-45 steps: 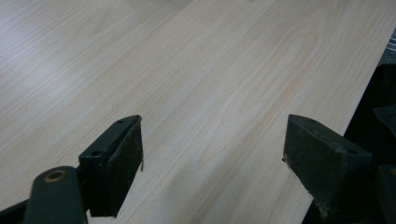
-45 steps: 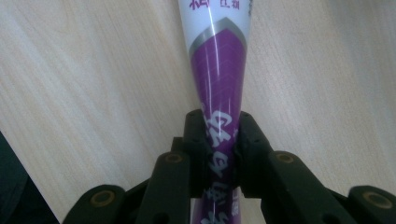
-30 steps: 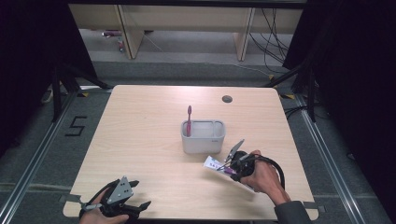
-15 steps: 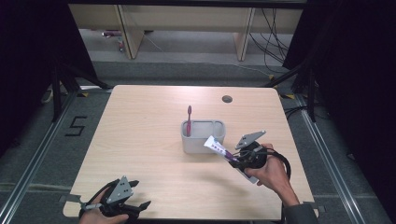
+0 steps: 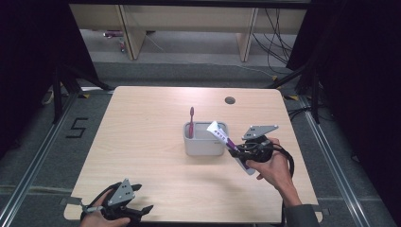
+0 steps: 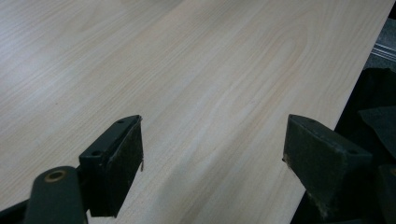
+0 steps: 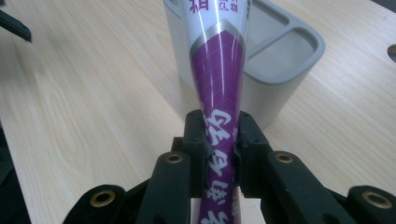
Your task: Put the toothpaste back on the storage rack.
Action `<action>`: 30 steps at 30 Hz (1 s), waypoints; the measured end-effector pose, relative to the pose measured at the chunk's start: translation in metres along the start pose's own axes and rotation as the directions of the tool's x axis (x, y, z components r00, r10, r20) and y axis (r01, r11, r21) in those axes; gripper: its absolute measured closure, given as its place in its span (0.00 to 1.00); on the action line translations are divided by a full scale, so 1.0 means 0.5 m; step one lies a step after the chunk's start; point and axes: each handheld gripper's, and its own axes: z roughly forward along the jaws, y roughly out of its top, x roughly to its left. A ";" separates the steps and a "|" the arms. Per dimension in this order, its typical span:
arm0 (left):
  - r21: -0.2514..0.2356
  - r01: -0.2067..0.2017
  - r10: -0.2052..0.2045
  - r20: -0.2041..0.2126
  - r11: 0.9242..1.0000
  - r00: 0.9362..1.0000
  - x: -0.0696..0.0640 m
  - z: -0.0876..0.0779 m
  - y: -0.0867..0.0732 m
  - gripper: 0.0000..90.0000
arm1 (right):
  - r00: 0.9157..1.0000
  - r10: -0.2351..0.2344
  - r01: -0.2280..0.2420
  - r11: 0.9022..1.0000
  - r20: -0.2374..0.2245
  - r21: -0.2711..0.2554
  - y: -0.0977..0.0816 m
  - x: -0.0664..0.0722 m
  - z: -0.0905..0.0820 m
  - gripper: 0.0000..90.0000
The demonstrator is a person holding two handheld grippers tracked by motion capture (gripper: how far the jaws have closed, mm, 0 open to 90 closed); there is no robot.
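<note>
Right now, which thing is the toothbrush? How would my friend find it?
Find the grey holder in the middle of the wooden table. The toothbrush stands upright in its left end. It is thin and pink, unlike the flat purple-and-white tube slanting above the right end.

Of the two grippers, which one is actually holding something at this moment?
The right gripper: its jaws are clamped on the purple-and-white tube beside the grey holder. The left gripper sits open over bare table.

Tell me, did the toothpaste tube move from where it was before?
Yes. The toothpaste tube, held by the right hand-held gripper, went up off the table and toward the grey holder; its end now reaches over the holder's rim.
</note>
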 end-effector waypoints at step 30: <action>0.000 -0.002 0.002 -0.001 1.000 1.000 0.002 -0.002 -0.001 0.21 | 0.996 0.093 -0.089 0.972 0.009 -0.218 0.075 -0.012 0.014 0.86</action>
